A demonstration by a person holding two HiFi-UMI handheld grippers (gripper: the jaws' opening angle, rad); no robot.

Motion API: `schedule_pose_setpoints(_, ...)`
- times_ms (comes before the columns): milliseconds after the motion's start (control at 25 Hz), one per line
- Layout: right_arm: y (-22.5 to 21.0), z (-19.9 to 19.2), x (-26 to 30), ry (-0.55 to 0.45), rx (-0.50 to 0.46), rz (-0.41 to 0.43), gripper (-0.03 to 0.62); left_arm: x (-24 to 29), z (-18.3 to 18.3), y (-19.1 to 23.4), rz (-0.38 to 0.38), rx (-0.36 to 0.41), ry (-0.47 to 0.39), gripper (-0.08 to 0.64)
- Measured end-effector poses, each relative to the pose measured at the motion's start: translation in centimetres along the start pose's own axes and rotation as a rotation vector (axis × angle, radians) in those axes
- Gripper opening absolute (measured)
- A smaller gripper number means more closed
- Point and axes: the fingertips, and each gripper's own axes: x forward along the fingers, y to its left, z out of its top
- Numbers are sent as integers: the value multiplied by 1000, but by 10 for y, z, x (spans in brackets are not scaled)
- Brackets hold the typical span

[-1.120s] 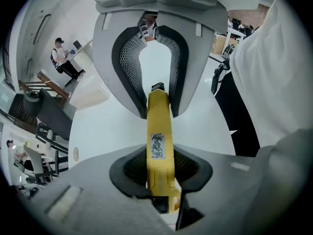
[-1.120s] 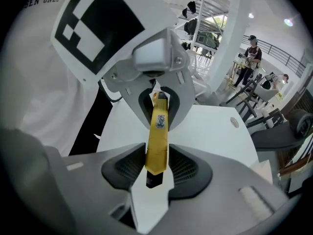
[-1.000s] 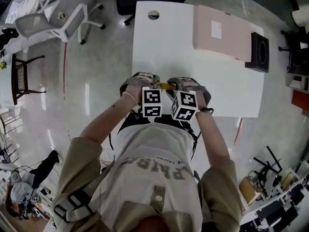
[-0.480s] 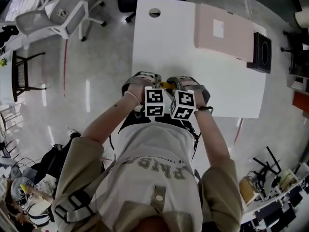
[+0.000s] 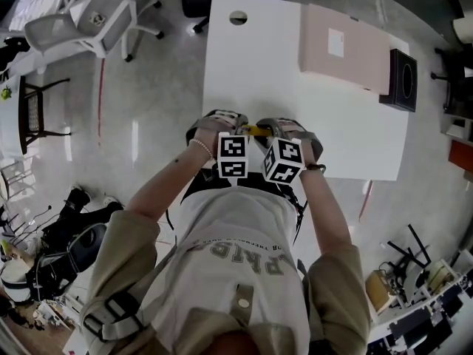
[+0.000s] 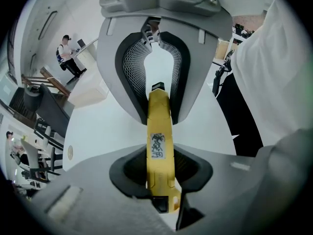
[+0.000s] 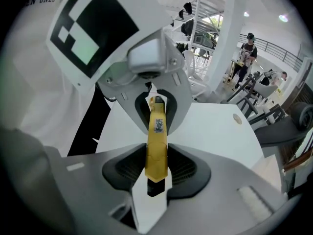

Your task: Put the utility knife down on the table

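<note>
Item 1: my left gripper [image 6: 159,180], jaws clamped on one end of the yellow utility knife [image 6: 159,131].

Item 2: my right gripper [image 7: 156,168], jaws just been closing, pads pressed on the knife's other end.

Item 3: the knife, spanning both grippers over the near edge of the white table [image 5: 295,109]. It seems lifted clear of the top, though the head view hardly shows this.

Item 4: pink board [image 5: 344,50] and, beside it, black box [image 5: 399,80], both at the table's far right.

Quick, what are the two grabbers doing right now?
Left gripper: closed on one end of the knife.
Right gripper: jaws have just been closing, gripping the knife's other end.
</note>
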Motion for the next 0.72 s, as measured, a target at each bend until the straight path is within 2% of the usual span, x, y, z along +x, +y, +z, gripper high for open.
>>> schedule_pose_setpoints(280,5,4,-4,-35,21,20,137,2,1,-3,48,-3,-64,109)
schedule_pose_setpoints(560,13,2,0,-39,30,45,137,7,0,-13,28,-25,-102,114)
schedule_pose_setpoints(720,14,-4,1,-44,45,57,137,11,-1,-16,-2,-36,-116,148)
